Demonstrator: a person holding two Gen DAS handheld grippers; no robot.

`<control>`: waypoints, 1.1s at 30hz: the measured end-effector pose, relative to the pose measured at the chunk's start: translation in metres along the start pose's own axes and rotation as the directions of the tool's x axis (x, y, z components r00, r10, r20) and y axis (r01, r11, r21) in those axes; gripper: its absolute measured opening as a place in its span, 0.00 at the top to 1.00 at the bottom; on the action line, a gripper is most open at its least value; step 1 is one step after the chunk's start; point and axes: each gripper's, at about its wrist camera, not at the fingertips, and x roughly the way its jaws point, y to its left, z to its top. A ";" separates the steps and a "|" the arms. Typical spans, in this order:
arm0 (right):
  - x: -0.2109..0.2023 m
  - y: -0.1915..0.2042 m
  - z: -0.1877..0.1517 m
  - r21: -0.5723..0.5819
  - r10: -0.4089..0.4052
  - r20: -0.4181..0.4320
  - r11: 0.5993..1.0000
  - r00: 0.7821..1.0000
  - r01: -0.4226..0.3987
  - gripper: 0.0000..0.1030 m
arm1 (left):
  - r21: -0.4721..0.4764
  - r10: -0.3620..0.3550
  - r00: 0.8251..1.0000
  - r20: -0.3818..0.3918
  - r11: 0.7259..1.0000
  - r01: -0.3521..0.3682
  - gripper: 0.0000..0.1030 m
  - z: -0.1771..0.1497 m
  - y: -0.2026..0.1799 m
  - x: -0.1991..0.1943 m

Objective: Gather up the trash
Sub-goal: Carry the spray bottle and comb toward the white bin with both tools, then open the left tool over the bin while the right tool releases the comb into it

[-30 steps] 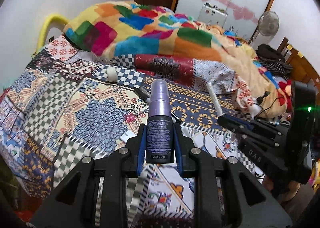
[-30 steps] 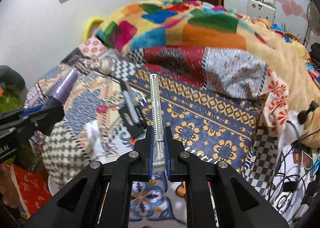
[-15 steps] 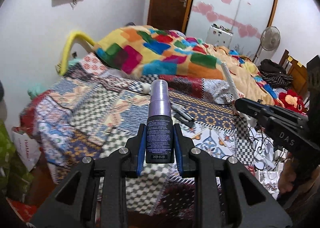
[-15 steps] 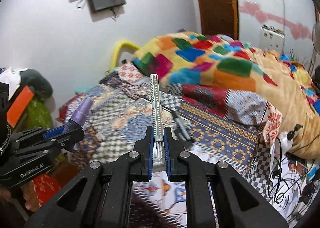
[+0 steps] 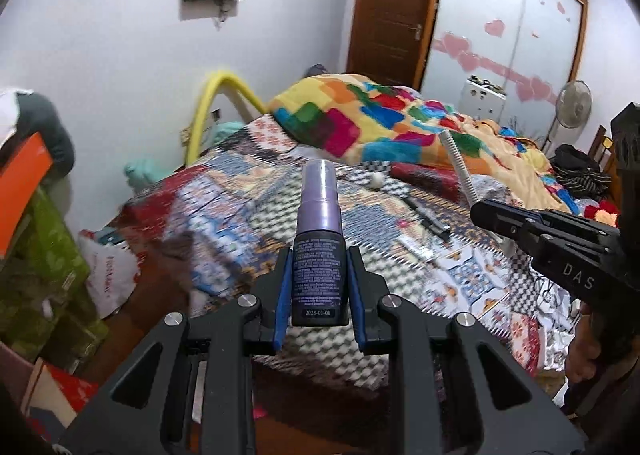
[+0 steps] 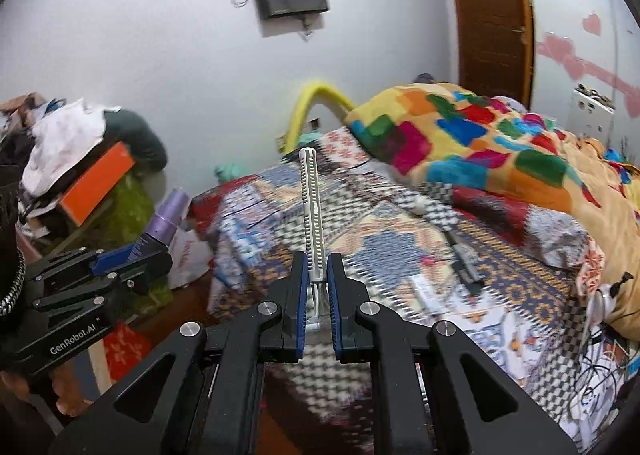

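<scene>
At lower centre of each wrist view, the left hand-held gripper (image 5: 319, 291) clamps a small, rigid, likely light purple spray bottle (image 5: 319, 251) by its dark body, while the right hand-held gripper (image 6: 318, 295) pinches a thin, stiff white ridged stick (image 6: 312, 211) at its base, above the bed (image 5: 248, 223).

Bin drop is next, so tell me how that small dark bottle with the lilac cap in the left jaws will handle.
The small dark bottle with the lilac cap looks rigid and probably light. Its round body may roll once released. Tall and narrow, it would likely tip if stood on the soft patchwork bedspread.
</scene>
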 end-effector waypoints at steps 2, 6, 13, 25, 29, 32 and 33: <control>0.007 0.015 -0.003 -0.009 0.022 -0.016 1.000 1.000 -0.022 0.91 | -0.007 0.016 1.000 0.001 1.000 -0.016 0.76 -0.009 0.015 -0.009; 0.017 0.048 -0.013 -0.029 0.064 -0.047 0.997 0.997 -0.065 0.91 | -0.040 0.047 0.999 -0.014 0.998 -0.048 0.76 -0.028 0.047 -0.024; 0.042 0.107 -0.036 -0.073 0.117 -0.129 0.989 0.985 -0.127 0.91 | -0.108 0.105 0.993 -0.053 0.988 -0.110 0.76 -0.069 0.100 -0.034; 0.109 0.180 -0.084 -0.124 0.153 -0.327 0.971 0.932 -0.203 0.91 | -0.219 0.126 0.965 -0.229 0.960 -0.177 0.76 -0.158 0.176 -0.002; 0.137 0.197 -0.102 -0.133 0.153 -0.403 0.966 0.902 -0.224 0.91 | -0.256 0.110 0.943 -0.314 0.947 -0.196 0.76 -0.190 0.195 0.020; 0.157 0.209 -0.114 -0.146 0.142 -0.449 0.962 0.882 -0.230 0.91 | -0.279 0.088 0.928 -0.362 0.940 -0.198 0.76 -0.208 0.204 0.036; 0.165 0.212 -0.118 -0.144 0.145 -0.469 0.961 0.871 -0.238 0.91 | -0.286 0.081 0.924 -0.373 0.938 -0.197 0.76 -0.212 0.207 0.042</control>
